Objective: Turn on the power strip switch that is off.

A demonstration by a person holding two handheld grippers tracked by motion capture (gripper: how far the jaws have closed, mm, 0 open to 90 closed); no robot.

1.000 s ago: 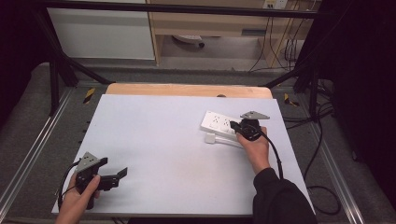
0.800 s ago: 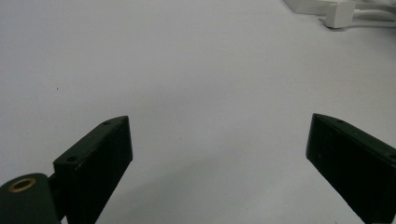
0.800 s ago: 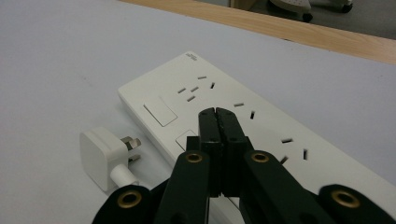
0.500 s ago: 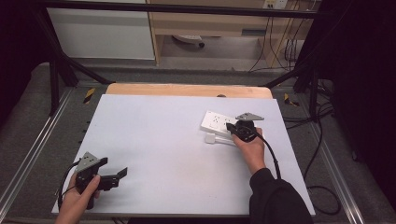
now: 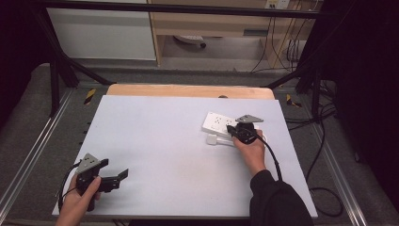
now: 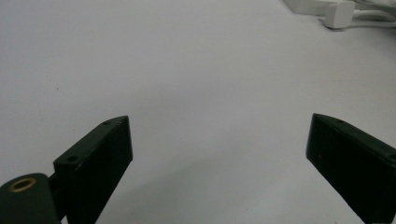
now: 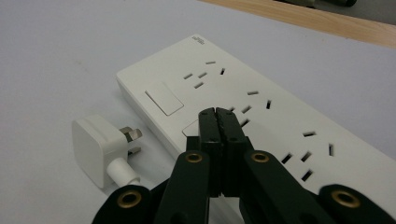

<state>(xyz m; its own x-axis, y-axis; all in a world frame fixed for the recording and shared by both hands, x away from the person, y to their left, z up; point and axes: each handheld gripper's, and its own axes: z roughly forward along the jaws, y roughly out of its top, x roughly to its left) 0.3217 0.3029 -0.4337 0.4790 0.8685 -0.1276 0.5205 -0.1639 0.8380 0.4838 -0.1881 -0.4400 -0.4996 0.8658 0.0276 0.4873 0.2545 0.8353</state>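
the right gripper [image 7: 218, 114], jaws shut and empty, has edged up-left over the strip [image 7: 261, 107], likely toward its switch [image 7: 163, 96]; left gripper [image 6: 219, 154] wide, idle.

Your table [image 5: 155, 141] is evenly lit from above, surroundings dark, soft shadows under your grippers, close jaws slightly blurred, far plug [image 6: 338, 14] soft, no glare.

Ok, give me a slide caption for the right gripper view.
Right gripper, jaws shut, tips over a switch on the white power strip; loose white plug lies beside it.
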